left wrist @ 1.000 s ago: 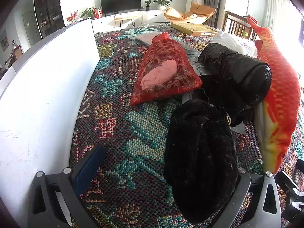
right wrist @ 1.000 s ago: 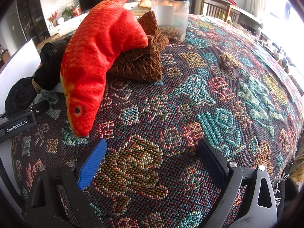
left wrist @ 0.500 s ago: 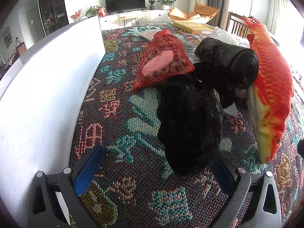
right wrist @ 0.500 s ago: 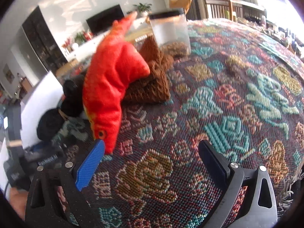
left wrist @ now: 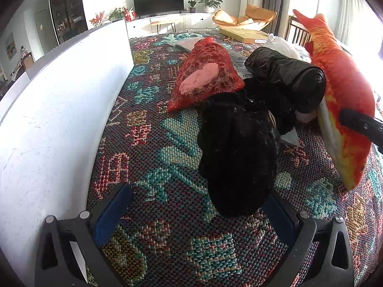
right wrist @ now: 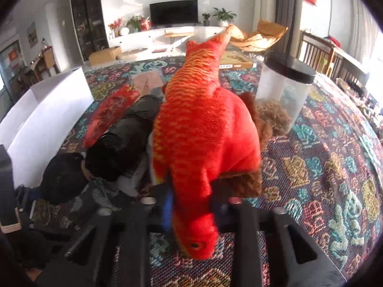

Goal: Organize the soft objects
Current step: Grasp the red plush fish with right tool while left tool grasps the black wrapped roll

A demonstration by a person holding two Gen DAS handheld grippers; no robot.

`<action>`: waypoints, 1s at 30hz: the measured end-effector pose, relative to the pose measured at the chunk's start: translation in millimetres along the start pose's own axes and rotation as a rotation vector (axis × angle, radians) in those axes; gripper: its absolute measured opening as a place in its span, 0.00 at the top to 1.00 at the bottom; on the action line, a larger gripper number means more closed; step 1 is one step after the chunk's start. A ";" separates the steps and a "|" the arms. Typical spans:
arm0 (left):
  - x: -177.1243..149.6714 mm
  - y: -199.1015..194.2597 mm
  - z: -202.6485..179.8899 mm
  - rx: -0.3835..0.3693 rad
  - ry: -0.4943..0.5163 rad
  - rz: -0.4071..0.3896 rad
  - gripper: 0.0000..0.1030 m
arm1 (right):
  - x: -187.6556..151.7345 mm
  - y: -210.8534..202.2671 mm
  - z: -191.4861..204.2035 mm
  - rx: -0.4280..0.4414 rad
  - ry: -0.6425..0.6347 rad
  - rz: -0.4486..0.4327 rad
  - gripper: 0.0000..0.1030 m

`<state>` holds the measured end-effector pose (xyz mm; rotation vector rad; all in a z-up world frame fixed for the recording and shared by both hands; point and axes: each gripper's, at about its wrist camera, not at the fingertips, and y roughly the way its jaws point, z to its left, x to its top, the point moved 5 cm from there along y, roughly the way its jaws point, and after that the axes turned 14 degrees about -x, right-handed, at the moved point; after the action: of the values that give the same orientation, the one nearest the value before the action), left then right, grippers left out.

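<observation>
A red-orange plush fish [right wrist: 203, 143] lies across the patterned tablecloth, with its head end between the jaws of my right gripper [right wrist: 191, 205], which is shut on it. The same fish [left wrist: 344, 91] shows at the right of the left wrist view, crossed by a dark finger of that gripper [left wrist: 361, 125]. My left gripper [left wrist: 196, 191] is open. A black fuzzy item [left wrist: 239, 153] lies just ahead of it, by the right finger. Behind are a black roll [left wrist: 287, 76] and a red mesh bag [left wrist: 208, 76] holding something pink.
A white box wall [left wrist: 59, 110] runs along the left. A brown knit piece [right wrist: 239, 181] lies under the fish. A clear jar with a black lid [right wrist: 282, 95] stands behind it. A flat cardboard box [left wrist: 244, 34] lies at the table's far end.
My right gripper swung left to the fish and shut on its head end; before, its jaws were wide open. The black fuzzy item now lies a little farther ahead of the left gripper.
</observation>
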<state>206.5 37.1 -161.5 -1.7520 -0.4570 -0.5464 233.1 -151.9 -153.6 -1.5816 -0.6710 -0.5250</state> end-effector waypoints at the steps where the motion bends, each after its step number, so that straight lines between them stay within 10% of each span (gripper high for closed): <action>1: 0.0 0.0 0.0 0.000 0.000 0.000 0.00 | -4.3 -8.8 -3.8 0.013 0.012 -0.006 0.79; 6: 0.0 0.1 0.1 0.000 0.000 0.000 0.00 | -21.9 -58.7 -37.3 0.095 0.141 -0.067 0.79; 11: 0.0 0.1 0.1 0.000 0.000 0.000 0.00 | -29.4 -80.2 -83.9 -0.003 0.244 -0.144 0.79; 18: 0.4 0.5 0.3 0.000 0.000 0.000 0.00 | -68.0 -3.8 -146.2 -0.048 0.396 0.117 0.79; 24: -6.2 -7.0 -1.6 -0.004 -0.035 0.034 0.01 | -76.6 -9.0 -162.2 -0.032 0.479 0.108 0.79; 30: 11.5 -58.4 -29.8 -0.119 -0.014 -0.137 0.01 | -70.9 -17.3 -150.8 -0.070 0.432 0.073 0.78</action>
<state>179.0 22.3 -102.7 -1.8486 -0.5673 -0.6701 177.2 -308.8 -171.2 -1.4855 -0.2692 -0.8117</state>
